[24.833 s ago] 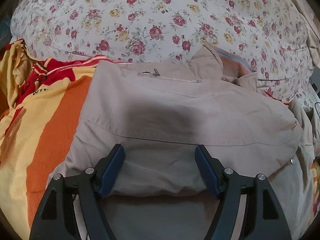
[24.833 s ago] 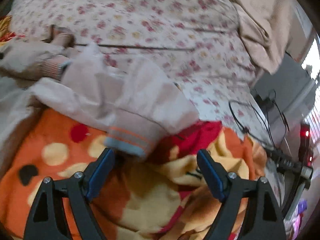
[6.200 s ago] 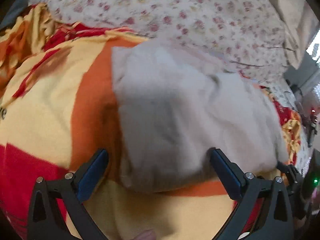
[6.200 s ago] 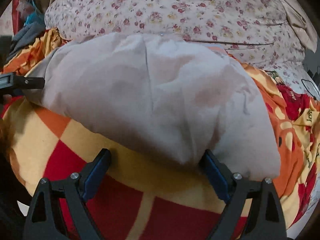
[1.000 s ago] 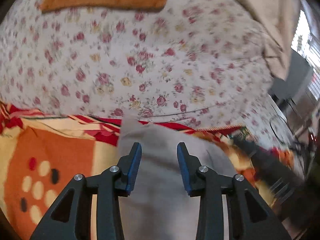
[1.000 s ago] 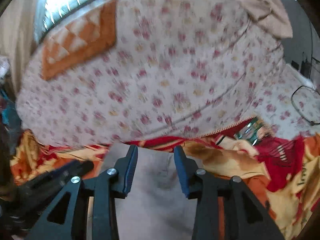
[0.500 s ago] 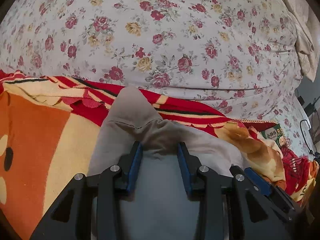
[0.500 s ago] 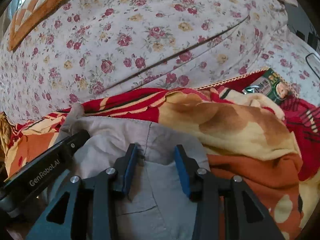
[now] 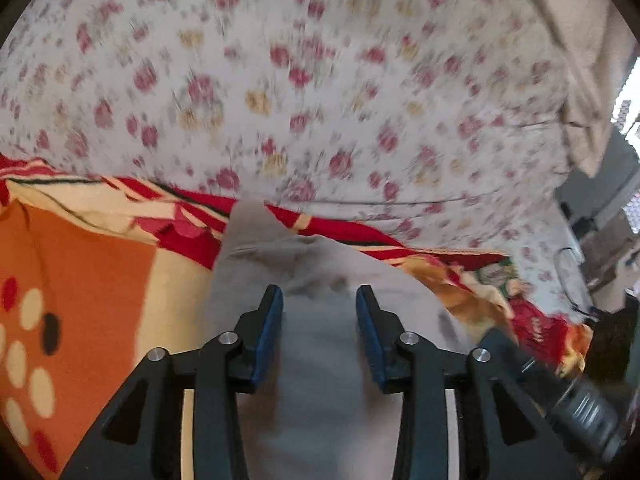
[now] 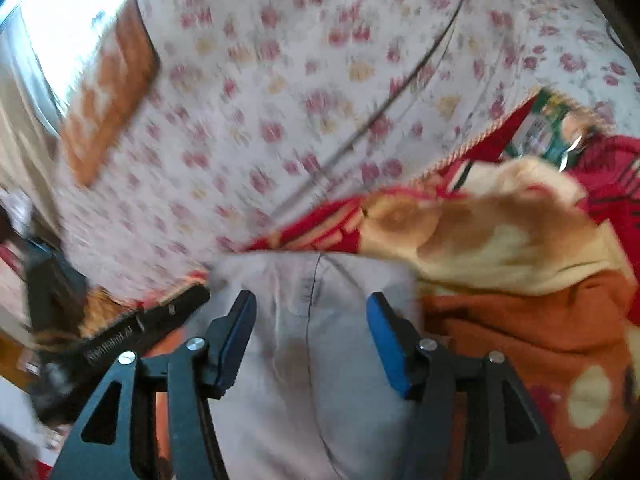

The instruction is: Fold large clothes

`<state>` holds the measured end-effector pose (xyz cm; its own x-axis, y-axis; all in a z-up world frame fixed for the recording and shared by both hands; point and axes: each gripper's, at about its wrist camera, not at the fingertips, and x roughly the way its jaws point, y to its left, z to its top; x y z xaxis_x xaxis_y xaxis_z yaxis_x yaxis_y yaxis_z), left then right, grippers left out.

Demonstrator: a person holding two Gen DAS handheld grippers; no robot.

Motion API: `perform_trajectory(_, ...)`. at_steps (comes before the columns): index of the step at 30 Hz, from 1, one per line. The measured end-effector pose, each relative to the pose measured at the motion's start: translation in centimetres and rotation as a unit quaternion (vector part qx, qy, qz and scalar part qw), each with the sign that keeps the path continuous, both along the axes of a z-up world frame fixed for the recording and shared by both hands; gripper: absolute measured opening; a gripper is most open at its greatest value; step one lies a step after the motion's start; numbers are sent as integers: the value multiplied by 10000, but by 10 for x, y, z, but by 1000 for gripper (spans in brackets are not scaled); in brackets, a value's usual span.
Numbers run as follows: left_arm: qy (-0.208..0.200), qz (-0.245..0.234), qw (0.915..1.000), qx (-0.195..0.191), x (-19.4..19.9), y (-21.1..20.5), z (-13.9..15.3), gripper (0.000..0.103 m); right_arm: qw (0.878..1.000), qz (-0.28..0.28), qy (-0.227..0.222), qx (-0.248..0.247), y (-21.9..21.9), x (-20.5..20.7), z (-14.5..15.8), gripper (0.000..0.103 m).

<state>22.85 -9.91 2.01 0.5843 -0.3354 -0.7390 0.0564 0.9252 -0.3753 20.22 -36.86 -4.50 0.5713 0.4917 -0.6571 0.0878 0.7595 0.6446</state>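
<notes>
Both claws are letting go of the beige jacket (image 9: 320,360), which lies folded into a compact bundle on the orange, red and cream blanket (image 9: 80,300), its far edge close to the floral quilt (image 9: 320,100) heaped behind it. The left gripper (image 9: 319,300) has its jaws opening, with the grey-beige cloth between and beneath the blue pads but no pad visibly pinching it; the right gripper (image 10: 312,304) is likewise opening, jaws standing wider, with a seamed panel of the jacket (image 10: 312,340) lying between them untouched by the pads as far as the blurred frame shows. This looks like the release at the end of a fold: the near part of the garment seems laid over the far part, and the 2 tools sit side by side on the bundle, each visible at the edge of the other's view. The next move probably calls for backing both claws off without dragging the top layer, then checking whether the bundle needs 1 more fold or a pat to flatten the rumpled far corner. As for writing, the left tool's arm in the right wrist view carries white lettering (image 10: 110,344), too smeared to read here. A green printed packet (image 10: 548,128) lies at the blanket's edge; its print is illegible.
</notes>
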Motion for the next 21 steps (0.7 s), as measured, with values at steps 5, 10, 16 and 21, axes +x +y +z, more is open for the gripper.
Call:
perform_trajectory(5,157,-366,9987,314,-51,30,-28,47,9994,-35,-260,-244,-49,-40,20,83)
perform_trajectory(10,49,-462,9985,-285,-88,41,-40,49,9986,366,46,-372,-53,-49,1,84)
perform_trajectory(16,13,-648,9979,-94,-107,19,-43,54,9954,868,374,-138,-26,-43,-22,86)
perform_trajectory(21,-9,-650,9974,-301,-117,23,-50,55,9940,847,687,-96,-21,-39,-50,103)
